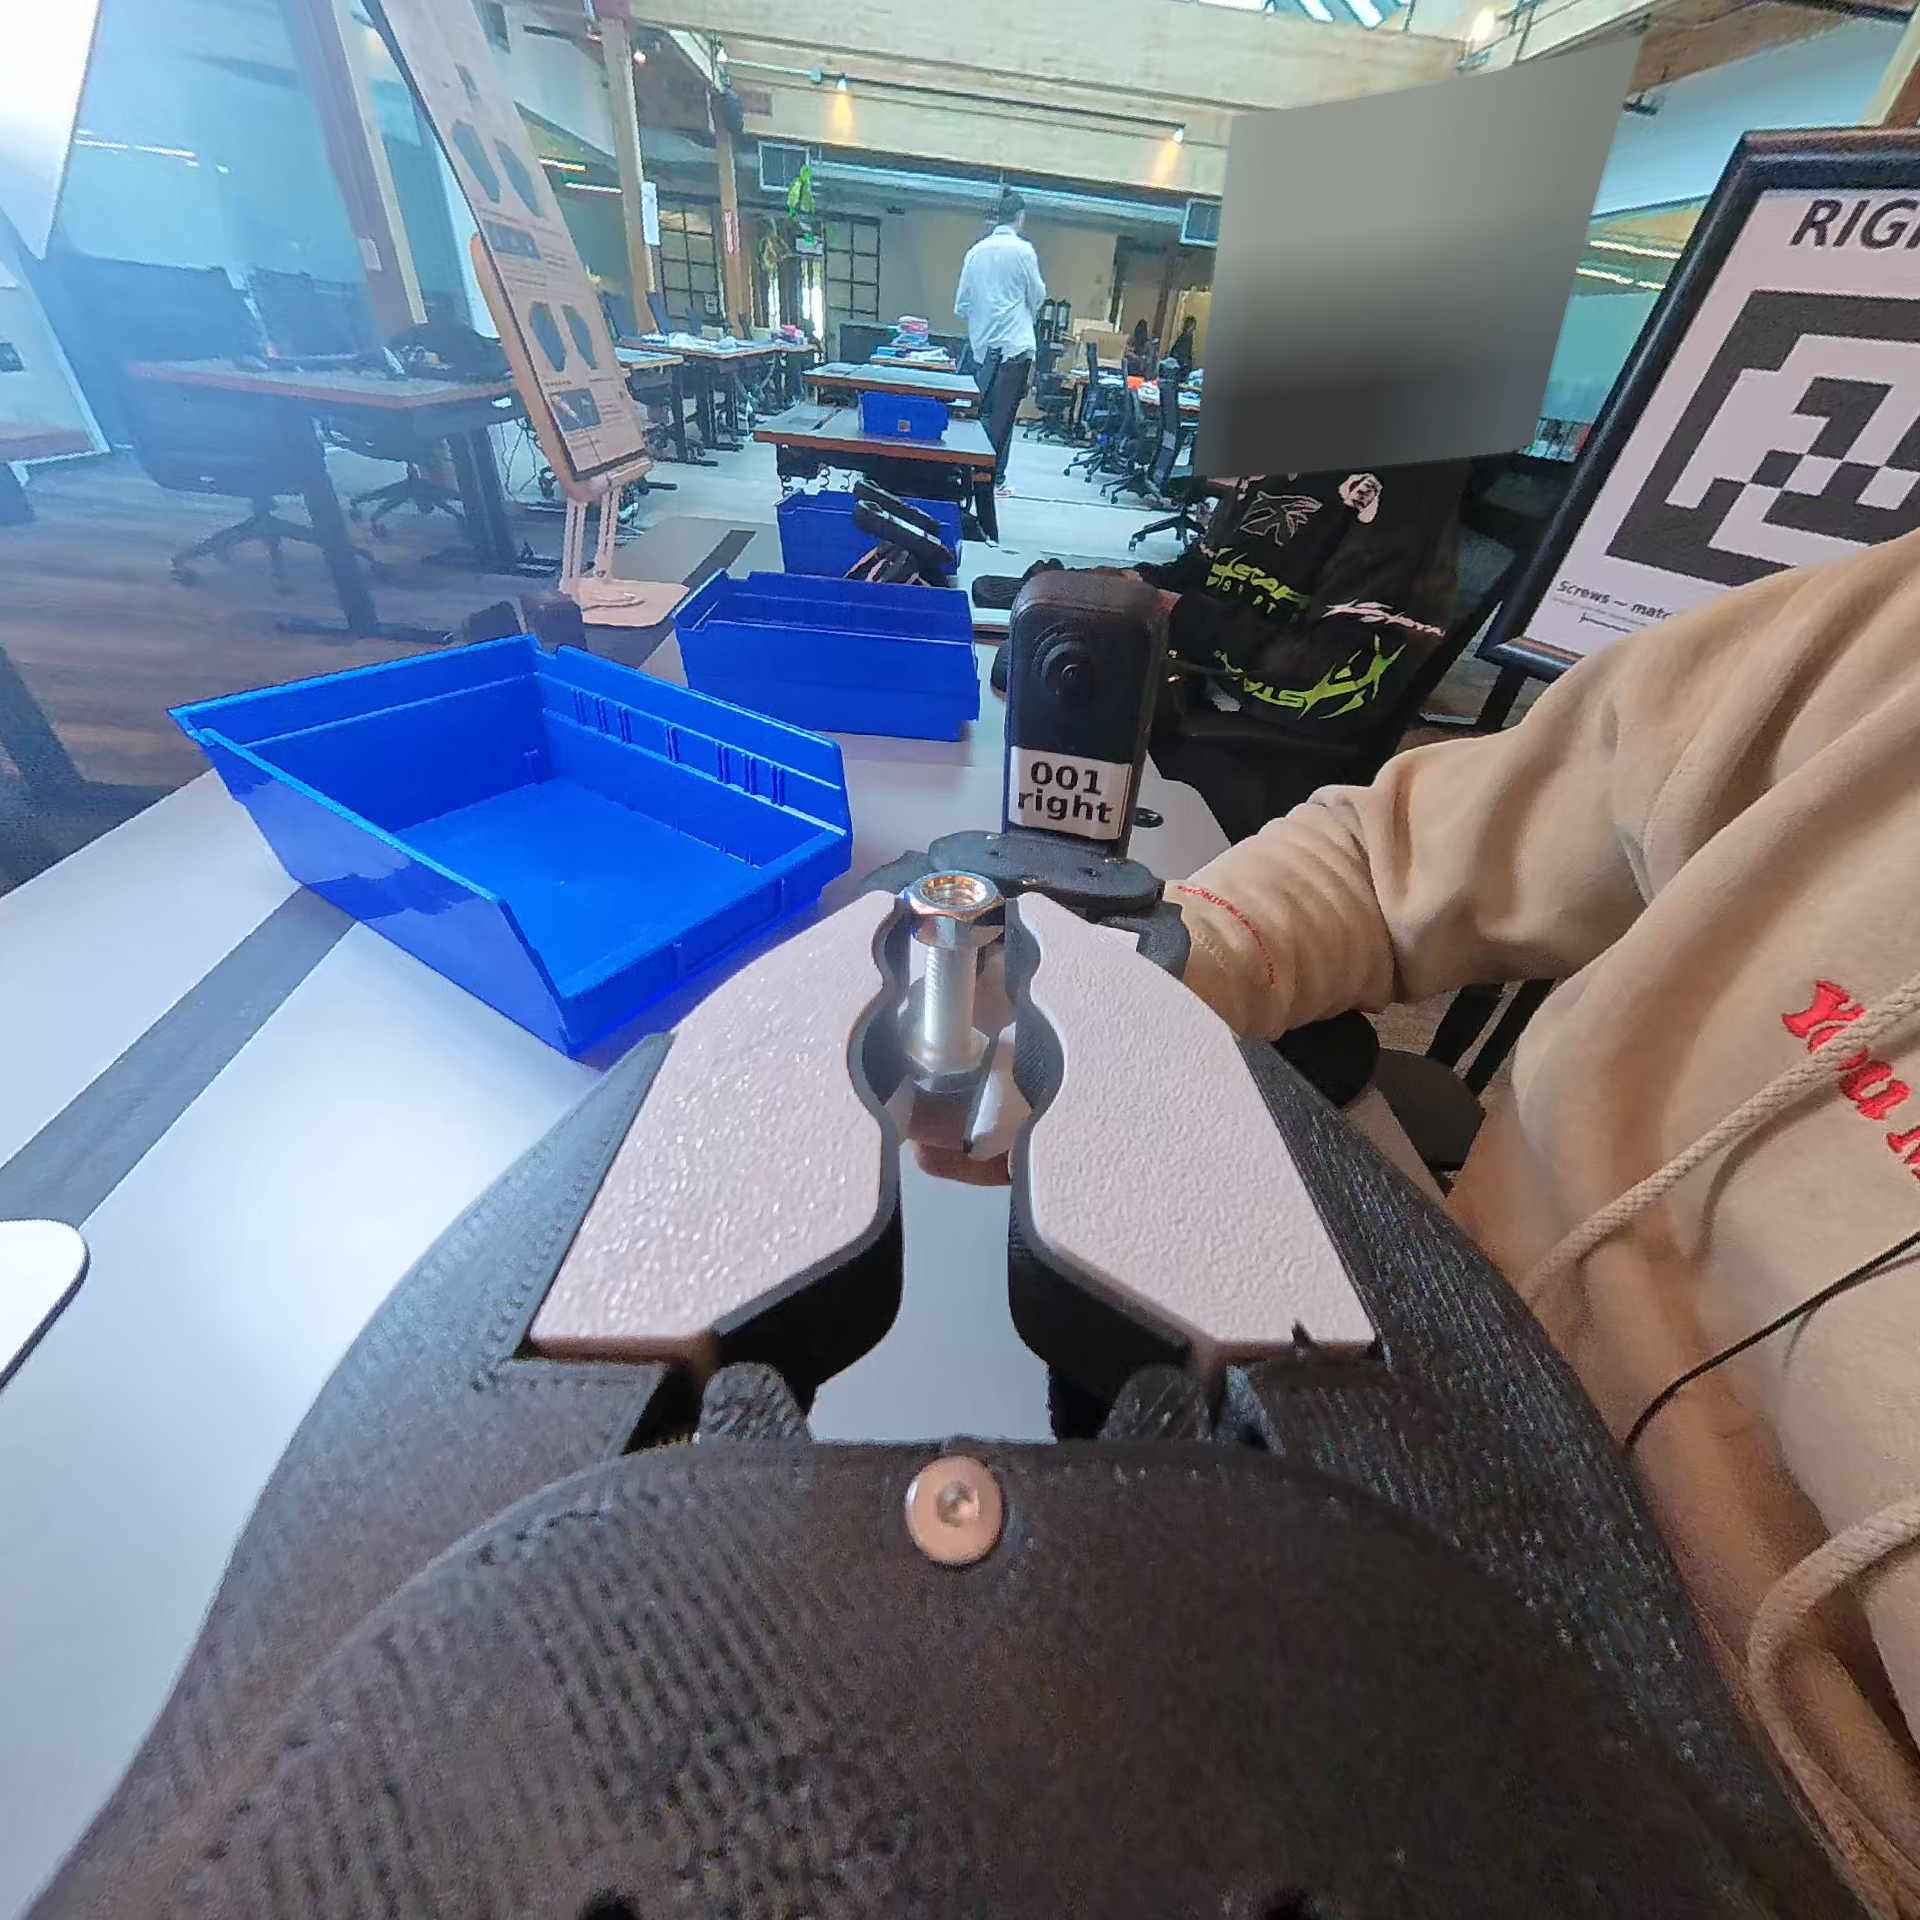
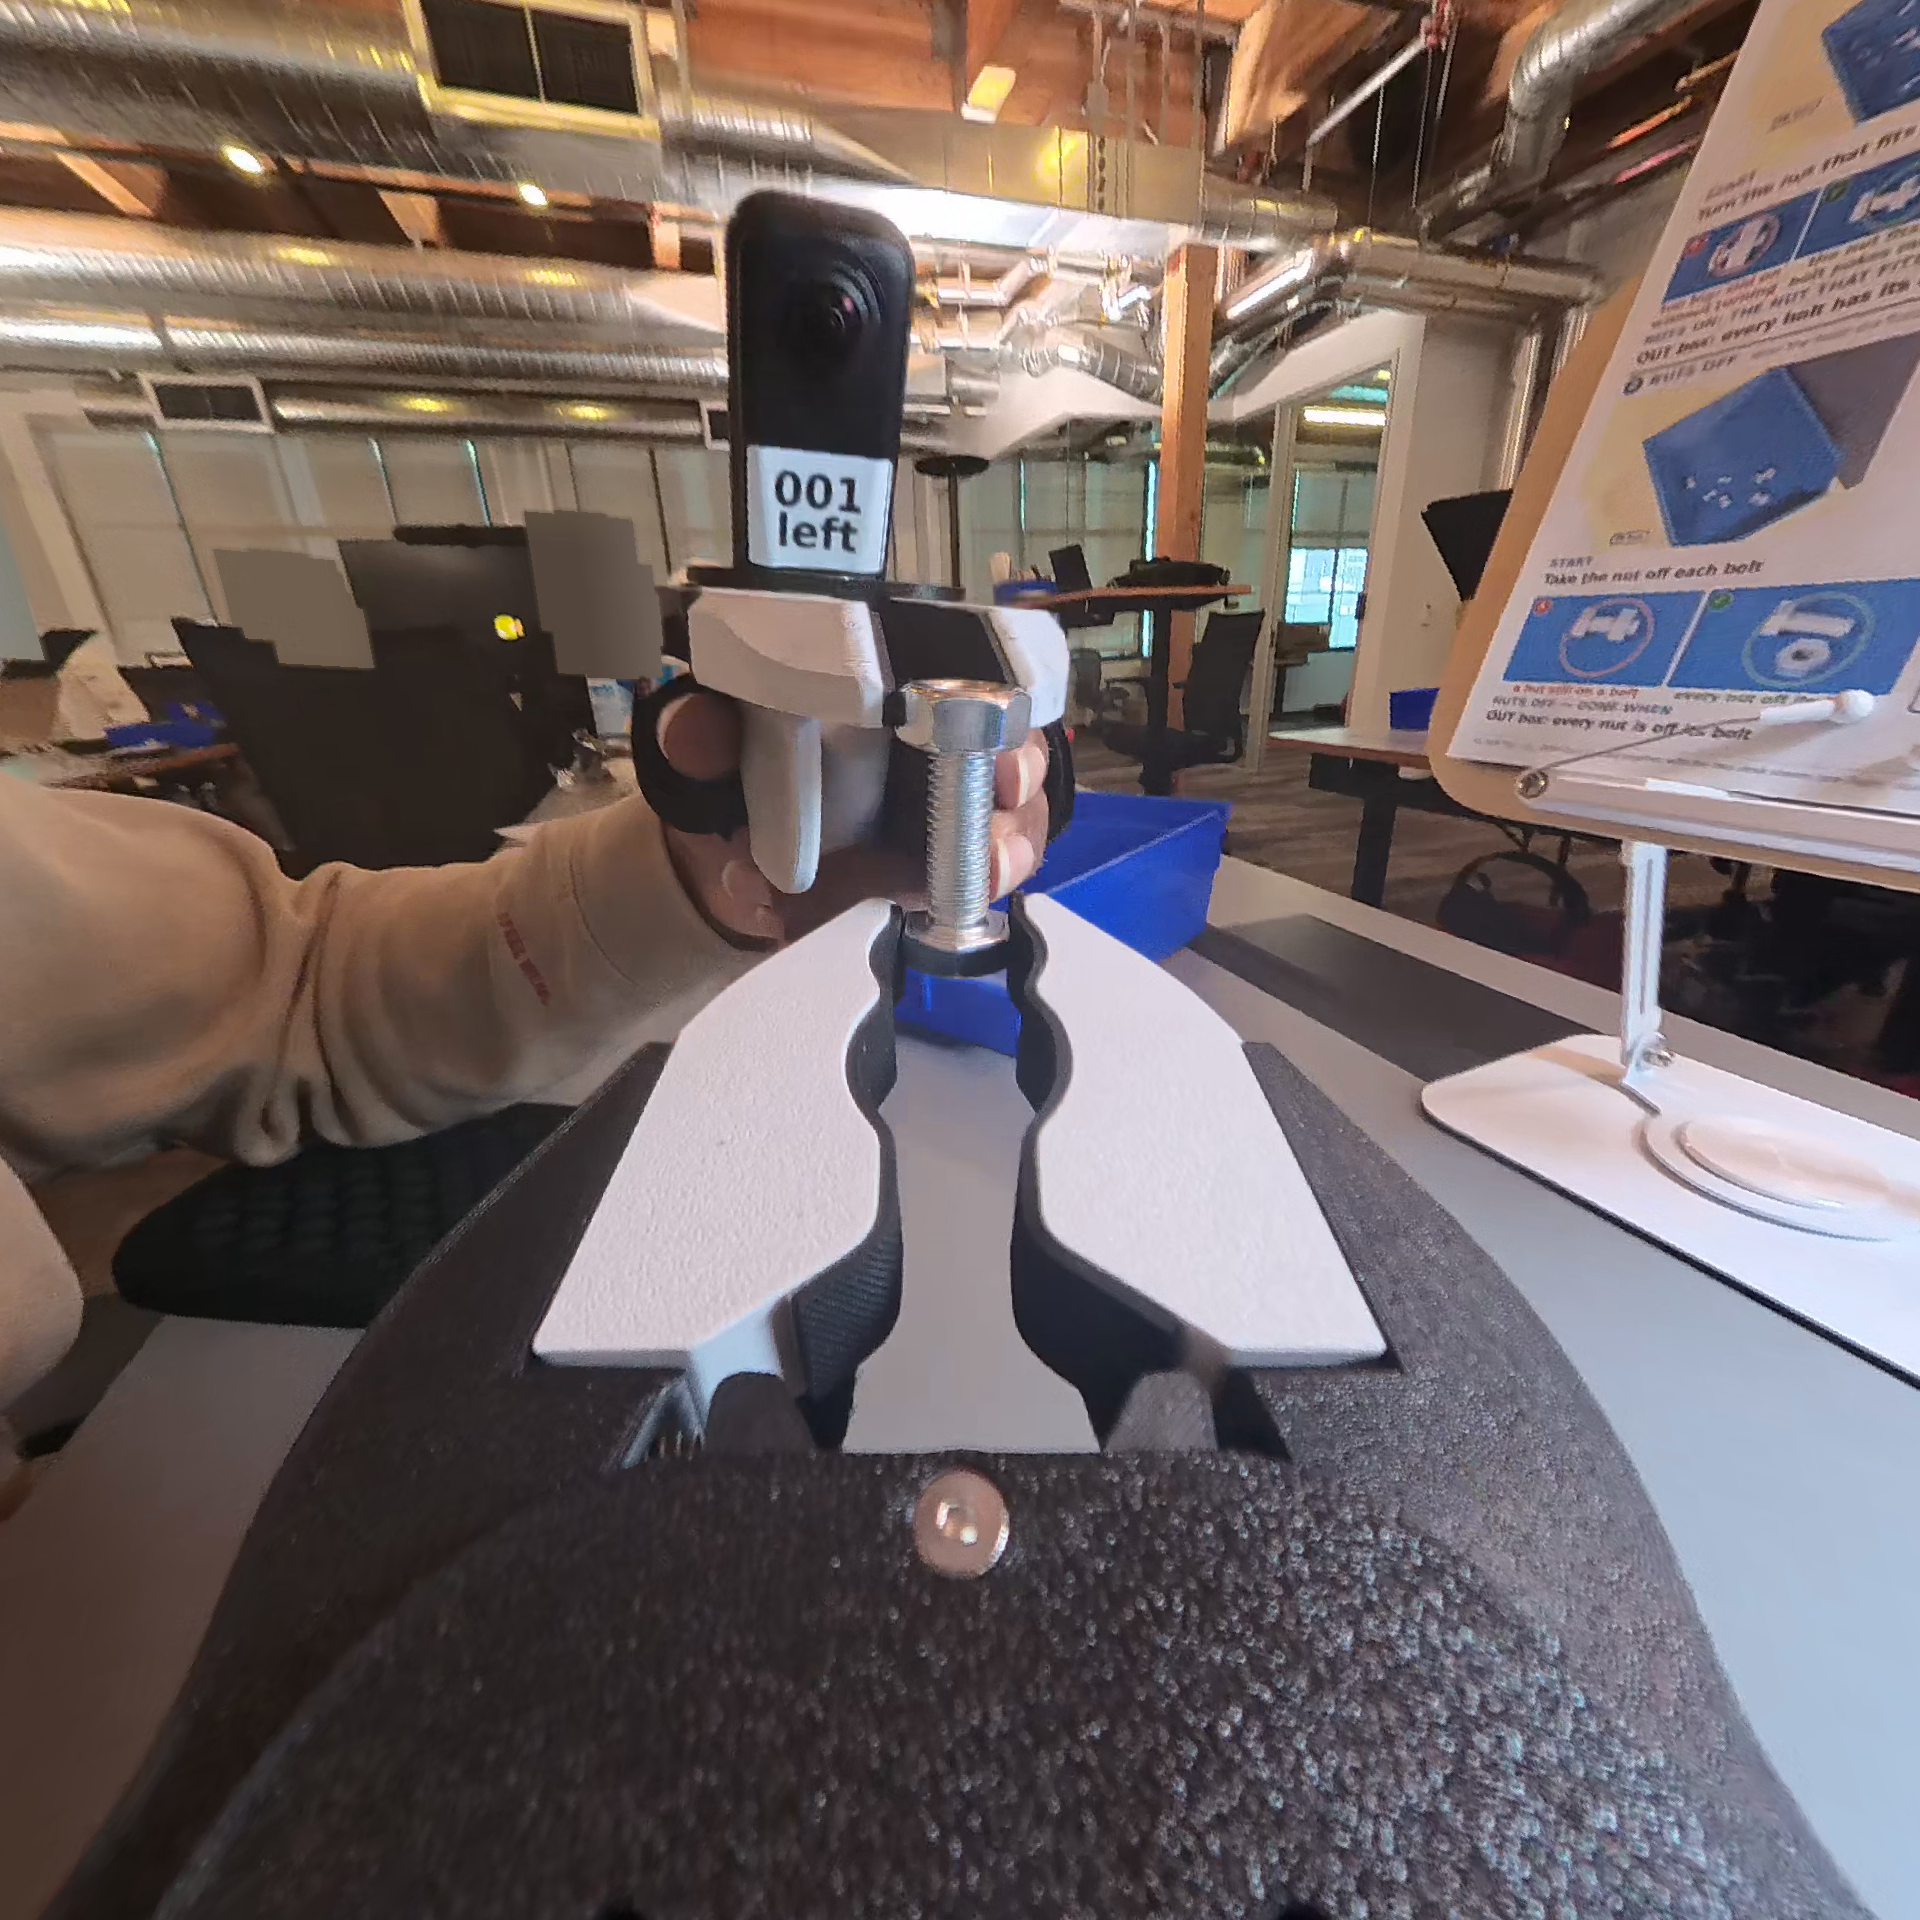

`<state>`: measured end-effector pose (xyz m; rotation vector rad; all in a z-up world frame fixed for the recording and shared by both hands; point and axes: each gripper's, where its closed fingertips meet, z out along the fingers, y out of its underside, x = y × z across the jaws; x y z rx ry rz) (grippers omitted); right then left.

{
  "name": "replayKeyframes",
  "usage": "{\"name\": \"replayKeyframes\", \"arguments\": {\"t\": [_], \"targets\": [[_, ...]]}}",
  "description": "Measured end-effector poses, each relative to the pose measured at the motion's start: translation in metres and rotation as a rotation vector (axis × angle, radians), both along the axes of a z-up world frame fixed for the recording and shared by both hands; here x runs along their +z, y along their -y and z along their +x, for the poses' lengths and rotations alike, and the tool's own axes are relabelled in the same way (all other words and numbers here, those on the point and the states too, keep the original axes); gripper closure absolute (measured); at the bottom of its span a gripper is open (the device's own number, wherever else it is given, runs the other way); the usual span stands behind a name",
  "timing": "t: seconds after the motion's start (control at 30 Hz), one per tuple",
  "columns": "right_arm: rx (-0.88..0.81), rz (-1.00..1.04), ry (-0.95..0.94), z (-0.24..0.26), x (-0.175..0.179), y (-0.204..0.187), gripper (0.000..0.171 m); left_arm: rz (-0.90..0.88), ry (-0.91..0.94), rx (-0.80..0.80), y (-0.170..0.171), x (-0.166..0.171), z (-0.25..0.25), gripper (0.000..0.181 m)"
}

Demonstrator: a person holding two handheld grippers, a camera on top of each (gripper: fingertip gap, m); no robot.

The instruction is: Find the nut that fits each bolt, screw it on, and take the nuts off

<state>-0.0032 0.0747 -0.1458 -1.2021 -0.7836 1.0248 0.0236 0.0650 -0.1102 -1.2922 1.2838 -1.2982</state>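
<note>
**A:** Left wrist view: silver hex-head steel bolt [image 1: 932, 1003] lies along the left gripper [image 1: 952, 920], whose fingers are closed on its head end. A silver hex nut [image 1: 951, 907] sits at the bolt's far tip, bore showing.

**B:** Right gripper [image 2: 956, 925]?

**A:** Facing it from beyond the bolt's tip, fingertips pinched on the nut.

**B:** Progress?

**A:** Only a thread or two engaged, I judge. Going on or coming off, cannot tell. The glossy blue plastic bin [image 1: 665, 945] left of the bolt holds nothing visible.

**B:** Pose?

**A:** Both grippers are raised off the pale grey table [image 1: 208, 1143], nose to nose, with the bolt spanning them. A beige-sleeved hand [image 2: 727, 862] grips the left handle.
</note>
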Motion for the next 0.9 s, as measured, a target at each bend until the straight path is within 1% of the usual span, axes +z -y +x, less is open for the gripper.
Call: {"name": "replayKeyframes", "arguments": {"t": [0.1,0.23,0.27,0.3,0.33,0.43,0.53,0.63,0.73,0.77,0.8,0.83,0.87,0.9], "targets": [[-0.001,-0.015,0.032,-0.001,-0.002,-0.001,0.152,-0.018,0.014,-0.002,-0.002,-0.002,-0.003,0.164],[0.037,-0.007,0.016,-0.001,0.001,0.005,0.153,-0.022,0.052,-0.021,-0.001,0.000,-0.006,0.161],[0.055,-0.004,-0.002,0.000,0.003,0.007,0.153,-0.023,0.071,0.000,-0.006,0.002,-0.009,0.163],[0.077,0.000,-0.017,0.000,0.006,0.009,0.153,-0.021,0.078,0.059,-0.017,0.000,-0.012,0.174],[0.080,0.000,-0.022,0.000,0.008,0.010,0.153,-0.025,0.083,0.093,-0.026,-0.002,-0.015,0.174],[0.078,-0.011,-0.020,0.001,0.006,0.007,0.153,-0.088,0.130,0.023,-0.017,-0.001,-0.016,0.164],[0.084,-0.026,0.003,-0.002,-0.001,0.005,0.153,-0.027,0.115,-0.003,-0.003,-0.003,-0.006,0.153],[0.091,-0.033,0.010,-0.004,-0.004,0.006,0.153,0.001,0.090,0.010,-0.003,-0.010,0.001,0.153],[0.100,-0.042,-0.018,0.000,-0.001,0.004,0.153,-0.058,0.105,0.000,-0.008,-0.009,-0.003,0.150],[0.102,-0.044,-0.034,0.003,0.001,0.003,0.153,-0.066,0.116,0.009,-0.010,-0.008,-0.004,0.153],[0.114,-0.043,-0.051,0.005,0.003,0.004,0.153,-0.064,0.130,0.044,-0.015,-0.007,-0.006,0.166],[0.116,-0.040,-0.055,0.006,0.005,0.005,0.153,-0.050,0.147,0.075,-0.020,-0.006,-0.008,0.171],[0.111,-0.035,-0.054,0.006,0.006,0.005,0.153,-0.050,0.152,0.070,-0.020,-0.005,-0.009,0.169],[0.108,-0.034,-0.052,0.006,0.006,0.004,0.153,-0.057,0.145,0.042,-0.015,-0.006,-0.009,0.164]]}}
